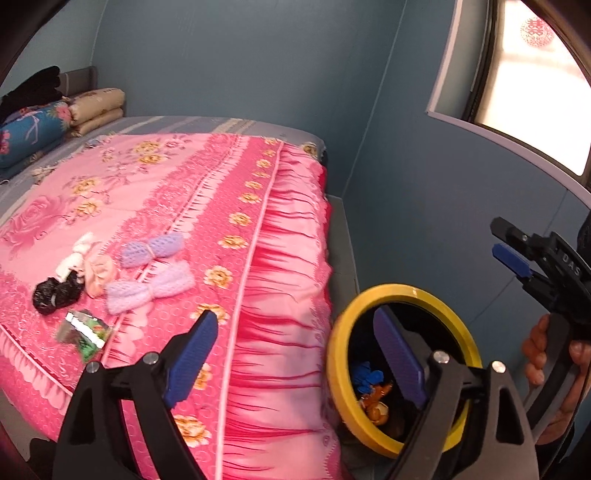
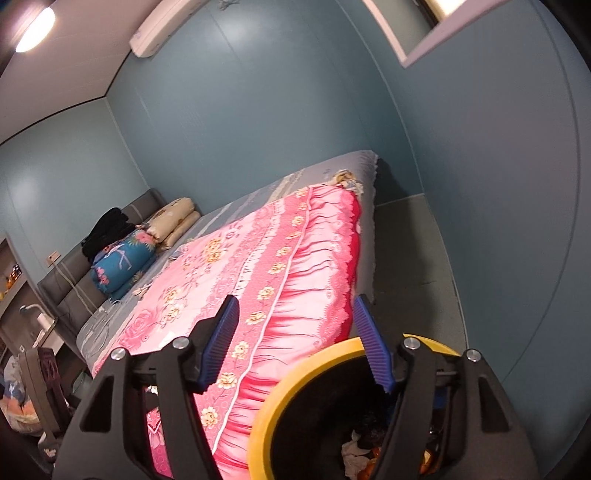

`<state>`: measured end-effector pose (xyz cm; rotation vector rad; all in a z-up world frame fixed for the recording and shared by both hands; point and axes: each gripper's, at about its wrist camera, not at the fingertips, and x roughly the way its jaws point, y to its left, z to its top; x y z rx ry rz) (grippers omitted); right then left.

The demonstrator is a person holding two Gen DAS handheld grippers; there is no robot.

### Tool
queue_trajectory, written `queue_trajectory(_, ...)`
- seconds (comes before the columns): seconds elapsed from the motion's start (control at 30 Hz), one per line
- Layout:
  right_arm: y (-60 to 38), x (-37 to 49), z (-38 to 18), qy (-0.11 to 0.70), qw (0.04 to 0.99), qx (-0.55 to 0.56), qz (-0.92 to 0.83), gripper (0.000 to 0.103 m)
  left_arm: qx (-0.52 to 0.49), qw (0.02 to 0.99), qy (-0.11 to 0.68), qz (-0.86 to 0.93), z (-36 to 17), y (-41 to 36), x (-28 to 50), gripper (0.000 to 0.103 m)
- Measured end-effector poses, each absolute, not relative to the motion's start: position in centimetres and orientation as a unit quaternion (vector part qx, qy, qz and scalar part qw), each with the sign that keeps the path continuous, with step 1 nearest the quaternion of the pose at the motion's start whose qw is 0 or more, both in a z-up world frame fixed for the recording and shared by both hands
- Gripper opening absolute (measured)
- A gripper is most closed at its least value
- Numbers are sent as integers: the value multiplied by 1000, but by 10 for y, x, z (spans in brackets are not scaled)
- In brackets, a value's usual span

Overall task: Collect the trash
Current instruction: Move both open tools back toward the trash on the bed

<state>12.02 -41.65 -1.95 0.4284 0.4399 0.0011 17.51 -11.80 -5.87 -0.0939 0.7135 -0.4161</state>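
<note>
Ahead of the left gripper [image 1: 299,354], left wrist view: jaws wide apart, nothing between the blue ribbed pads. Its right finger reaches over the mouth of the round yellow-rimmed black trash bin [image 1: 369,295], which stands on the floor against the bed's side. Inside the bin: crumpled blue scrap [image 1: 365,374] and orange-brown wrapper pieces [image 1: 376,406]. Readable writing: white letters "DAS" on the black body of the right gripper [image 1: 508,251], seen at the right edge, held by a hand [image 1: 554,369]; its jaws stand apart and hold nothing. A red paper-cut character sits on the window pane [image 1: 535,31], upper right.

Left of and beyond the left finger, on the pink floral bedspread [image 1: 166,192]: a silver-green foil wrapper [image 1: 85,330] nearest, then a crumpled black plastic bag [image 1: 55,293], a white twisted wad [image 1: 75,258], a peach-coloured crumpled piece [image 1: 98,271] and two lilac knitted bows [image 1: 151,271]. Folded quilts [image 1: 66,114] lie at the far end.

Right wrist view: right gripper [image 2: 295,343] partly open, nothing gripped; the bin's yellow rim [image 2: 280,406] lies directly below and between the fingers, with white and dark scraps [image 2: 356,450] inside. Shown only here: a wall-mounted air conditioner [image 2: 162,33], a ceiling lamp [image 2: 35,29], the grey headboard [image 2: 70,280]. The items on the bedspread and the "DAS" lettering do not appear in this view.
</note>
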Motion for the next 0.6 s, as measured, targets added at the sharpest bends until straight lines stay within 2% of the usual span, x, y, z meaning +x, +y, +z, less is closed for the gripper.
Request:
queue_trajectory(0.17, -391, 126, -11, 207, 960, 186, 32, 69, -52, 926, 334, -167, -53, -85, 179, 87)
queue_trajectory(0.6, -305, 164, 1, 220, 962, 125, 100, 72, -76, 944, 317, -53, -52, 27, 195, 89)
